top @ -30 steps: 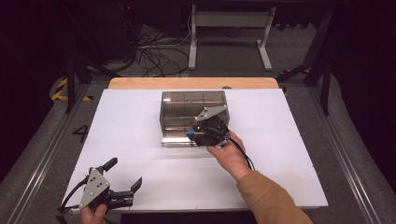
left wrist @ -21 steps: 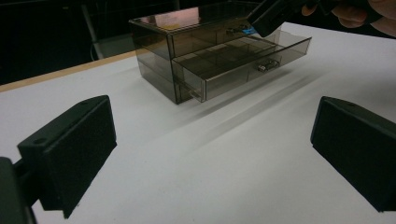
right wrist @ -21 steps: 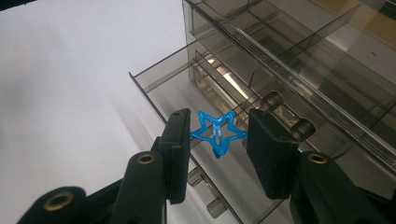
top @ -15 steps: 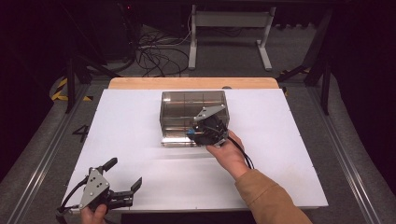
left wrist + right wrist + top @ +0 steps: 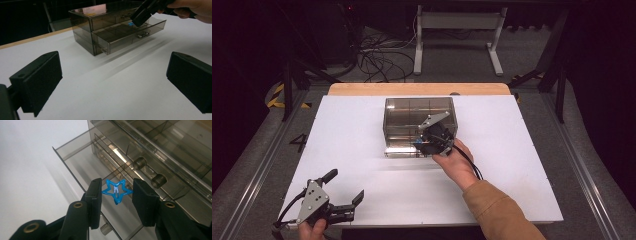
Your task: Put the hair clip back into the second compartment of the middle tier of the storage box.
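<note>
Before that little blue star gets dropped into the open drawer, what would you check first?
1. Star held between the right gripper jaws: ok.
2. Bottom drawer pulled out: ok.
3. Star directly above the drawer: ok.
4. Which compartment lies beneath it: cannot tell.
5. Left gripper open, well away from the drawer unit: ok.

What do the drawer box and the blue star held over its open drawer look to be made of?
Drawer box: likely smoke-tinted clear plastic, glossy; dividers show through its walls and the lid reflects light. Blue star: seemingly a thin outline piece, plastic or coated metal, glossy, with a small pale clasp at its centre; the pictures cannot settle which. The right gripper pinches it between matte black fingers.
</note>
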A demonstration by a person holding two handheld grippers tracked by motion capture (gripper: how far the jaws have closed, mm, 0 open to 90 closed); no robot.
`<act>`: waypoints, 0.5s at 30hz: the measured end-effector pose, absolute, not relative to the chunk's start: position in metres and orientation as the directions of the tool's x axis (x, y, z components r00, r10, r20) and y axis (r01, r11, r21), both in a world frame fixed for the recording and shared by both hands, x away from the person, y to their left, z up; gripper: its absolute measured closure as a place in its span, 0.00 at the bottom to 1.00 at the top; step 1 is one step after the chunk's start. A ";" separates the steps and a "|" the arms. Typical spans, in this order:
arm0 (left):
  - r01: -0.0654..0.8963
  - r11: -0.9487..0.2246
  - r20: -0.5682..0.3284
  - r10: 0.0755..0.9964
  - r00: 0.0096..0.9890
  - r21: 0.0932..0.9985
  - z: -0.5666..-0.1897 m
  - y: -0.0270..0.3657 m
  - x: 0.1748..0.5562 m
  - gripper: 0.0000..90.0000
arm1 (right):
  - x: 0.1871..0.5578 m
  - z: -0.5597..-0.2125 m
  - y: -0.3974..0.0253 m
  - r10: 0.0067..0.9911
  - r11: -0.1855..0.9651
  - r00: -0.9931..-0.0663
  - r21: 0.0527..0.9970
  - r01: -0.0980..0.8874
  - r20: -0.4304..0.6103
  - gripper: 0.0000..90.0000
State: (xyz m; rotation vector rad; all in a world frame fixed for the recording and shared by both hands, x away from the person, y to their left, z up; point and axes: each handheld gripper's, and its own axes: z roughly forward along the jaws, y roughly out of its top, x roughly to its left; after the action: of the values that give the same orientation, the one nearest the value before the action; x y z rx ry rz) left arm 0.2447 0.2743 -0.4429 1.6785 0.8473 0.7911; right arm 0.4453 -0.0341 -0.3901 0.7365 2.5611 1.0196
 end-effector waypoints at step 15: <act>0.154 -0.192 0.082 0.842 0.533 0.969 -0.443 0.275 0.245 0.01 | 0.453 -0.399 -0.030 0.574 0.638 -0.817 0.658 0.399 -0.061 0.67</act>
State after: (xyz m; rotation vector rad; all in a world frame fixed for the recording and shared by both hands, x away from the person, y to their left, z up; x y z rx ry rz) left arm 0.2452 0.2748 -0.4431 1.6727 0.8516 0.7811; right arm 0.4531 -0.0300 -0.3991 0.7882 2.5954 0.9489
